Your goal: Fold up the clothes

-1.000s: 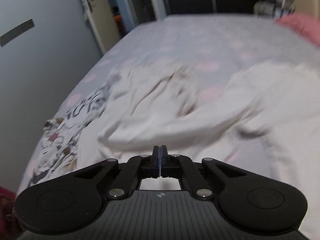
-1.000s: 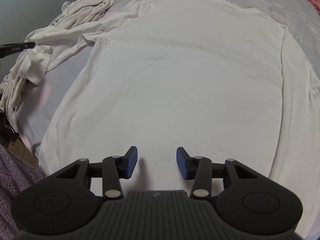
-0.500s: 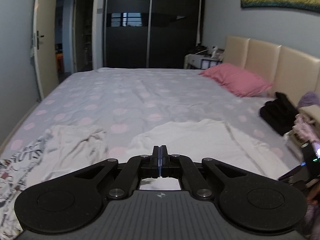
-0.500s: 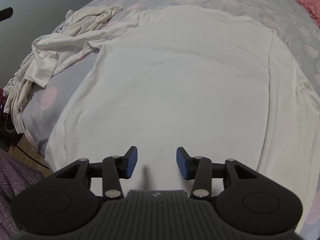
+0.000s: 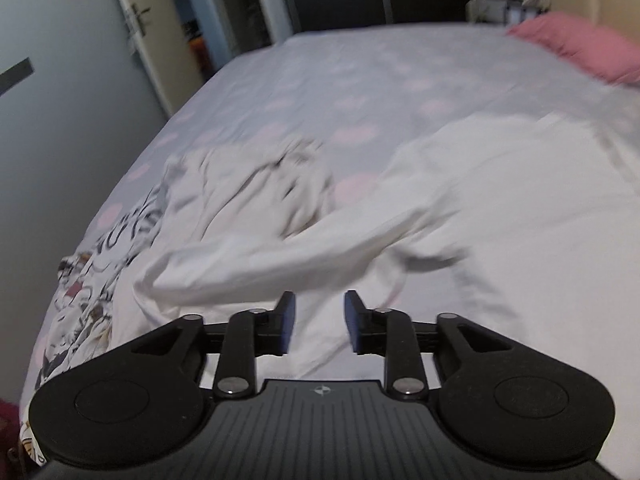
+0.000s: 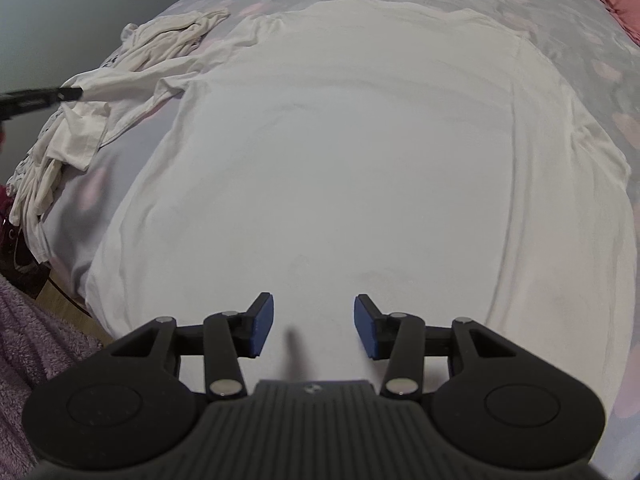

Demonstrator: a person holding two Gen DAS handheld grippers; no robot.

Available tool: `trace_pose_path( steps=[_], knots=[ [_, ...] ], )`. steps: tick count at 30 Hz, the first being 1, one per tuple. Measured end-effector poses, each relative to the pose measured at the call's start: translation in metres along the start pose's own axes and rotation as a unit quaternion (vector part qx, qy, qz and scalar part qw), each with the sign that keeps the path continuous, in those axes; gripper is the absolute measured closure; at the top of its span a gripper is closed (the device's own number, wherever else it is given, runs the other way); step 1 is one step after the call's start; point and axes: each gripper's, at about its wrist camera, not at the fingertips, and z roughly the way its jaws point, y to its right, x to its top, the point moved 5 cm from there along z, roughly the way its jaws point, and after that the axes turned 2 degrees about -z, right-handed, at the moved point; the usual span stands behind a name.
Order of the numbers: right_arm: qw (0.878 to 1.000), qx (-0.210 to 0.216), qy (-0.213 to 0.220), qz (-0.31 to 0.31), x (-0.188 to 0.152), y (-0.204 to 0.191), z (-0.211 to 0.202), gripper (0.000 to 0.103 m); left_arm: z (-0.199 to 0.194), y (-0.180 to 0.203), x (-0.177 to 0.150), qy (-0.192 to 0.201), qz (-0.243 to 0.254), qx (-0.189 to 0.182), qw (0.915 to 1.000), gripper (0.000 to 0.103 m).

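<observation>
White shirt (image 6: 352,160) spread flat on bed (image 5: 360,80), both tools parted and empty.
Left tool (image 5: 318,322) over the sleeve (image 5: 280,256); right tool (image 6: 314,326) above the hem. Crumpled white garment (image 5: 248,192) at 10 o'clock, patterned cloth (image 5: 84,292) at 9, pink pillow (image 5: 580,44) at 2.

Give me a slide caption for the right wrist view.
Open right gripper hovers over a white shirt spread flat on the bed.
</observation>
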Motion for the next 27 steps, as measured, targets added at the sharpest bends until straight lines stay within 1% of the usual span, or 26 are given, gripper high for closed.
trace_pose_path(
  steps=[1, 3, 5, 8, 10, 12, 13, 15, 16, 17, 18, 21, 23, 25, 27],
  knots=[
    [1.000, -0.001, -0.001, 0.003, -0.001, 0.002, 0.000, 0.054, 0.010, -0.002, -0.001, -0.008, 0.000, 0.012, 0.9999, 0.070],
    [1.000, -0.003, -0.004, 0.010, -0.002, 0.007, 0.002, 0.054, 0.025, -0.009, -0.006, -0.015, 0.000, 0.040, 0.9991, 0.064],
    [1.000, -0.004, -0.007, 0.011, -0.002, 0.009, 0.004, 0.054, 0.040, -0.014, -0.010, -0.024, -0.001, 0.062, 0.9978, 0.063],
    [1.000, -0.004, -0.012, 0.007, -0.001, 0.009, 0.009, 0.054, 0.059, -0.018, -0.013, -0.046, -0.003, 0.079, 0.9958, 0.063],
    [1.000, -0.001, -0.016, 0.008, 0.001, 0.010, 0.012, 0.054, 0.067, -0.023, -0.013, -0.048, -0.013, 0.090, 0.9947, 0.063],
    [1.000, 0.002, -0.018, 0.007, 0.003, 0.010, 0.015, 0.054, 0.070, -0.029, -0.014, -0.049, -0.032, 0.092, 0.9941, 0.064],
    [1.000, 0.001, -0.018, 0.005, 0.005, 0.009, 0.016, 0.054, 0.071, -0.030, -0.013, -0.050, -0.038, 0.092, 0.9938, 0.067],
    [1.000, -0.001, -0.016, -0.002, 0.007, 0.008, 0.017, 0.054, 0.068, -0.031, -0.011, -0.055, -0.037, 0.095, 0.9933, 0.081],
    [1.000, -0.002, -0.014, -0.005, 0.008, 0.008, 0.016, 0.054, 0.065, -0.032, -0.010, -0.056, -0.041, 0.090, 0.9935, 0.086],
    [1.000, -0.003, -0.013, -0.008, 0.009, 0.007, 0.016, 0.054, 0.062, -0.035, -0.009, -0.056, -0.050, 0.087, 0.9933, 0.094],
    [1.000, -0.002, -0.011, -0.010, 0.010, 0.006, 0.015, 0.054, 0.058, -0.038, -0.007, -0.054, -0.059, 0.086, 0.9931, 0.098],
    [1.000, 0.003, -0.006, -0.015, 0.012, 0.003, 0.012, 0.054, 0.030, -0.042, -0.001, -0.028, -0.084, 0.071, 0.9936, 0.098],
    [1.000, 0.007, -0.004, -0.016, 0.012, 0.001, 0.010, 0.054, 0.001, -0.040, 0.005, 0.002, -0.096, 0.049, 0.9941, 0.099],
    [1.000, 0.013, -0.003, -0.017, 0.011, -0.002, 0.008, 0.054, -0.030, -0.033, 0.015, 0.039, -0.088, 0.025, 0.9951, 0.099],
    [1.000, 0.020, -0.001, -0.017, 0.010, -0.006, 0.006, 0.054, -0.062, -0.029, 0.024, 0.073, -0.083, -0.002, 0.9939, 0.099]
  ],
)
